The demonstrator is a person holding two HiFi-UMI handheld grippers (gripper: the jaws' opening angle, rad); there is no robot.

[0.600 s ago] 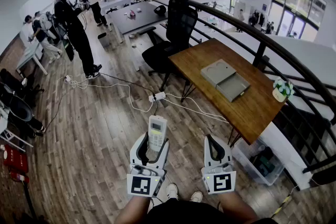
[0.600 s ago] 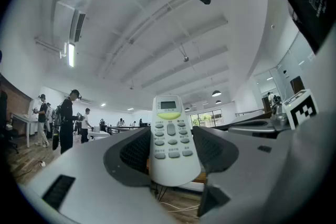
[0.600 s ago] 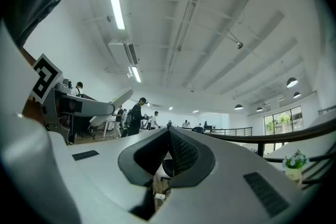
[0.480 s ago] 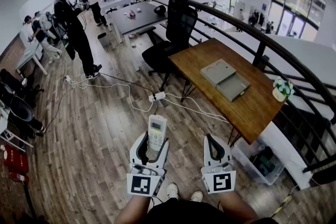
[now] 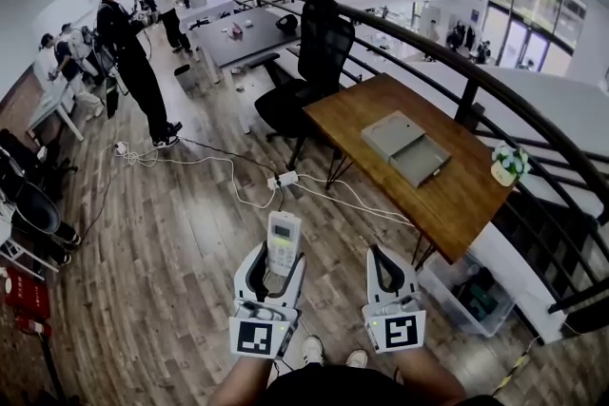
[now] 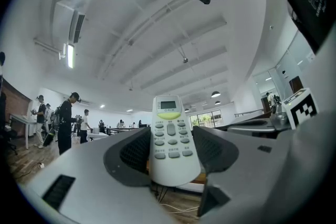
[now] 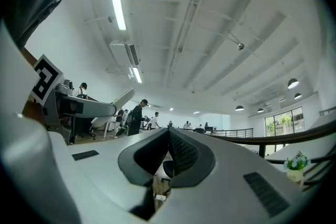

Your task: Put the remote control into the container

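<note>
Almost nothing has changed over the last half second. The left hand-held gripper (image 5: 277, 254) is still clamped on the remote control (image 5: 284, 238). In the left gripper view both pads sit against its sides, buttons and display face the camera, and the display end sticks out past the jaw tips. No slip or rotation is visible between pictures.

The right hand-held gripper (image 7: 169, 134) is still clenched with the tips together and nothing between them. It rides beside the left one.

The only visible shift is in the head view. The room slides slightly in the picture, while both hand-held grippers keep their spot low in it, over the wooden floor (image 5: 171, 242).

The grey container (image 5: 406, 147) sits near the middle of the bench (image 5: 457, 195), and the flower pot (image 5: 509, 164) stands at the bench's right edge. It looks like two flat parts, one lying partly over the other. I can't tell from here which part is open.

My read is that this is the carry phase, with the grasp done and placement not started. The remote is well apart from the container, short of the bench's near corner.

Still to do: close on the bench and bring the left hand-held gripper over the container. The wide grip on a smooth casing looks fine for now, but tilt at release is the thing to watch.
</note>
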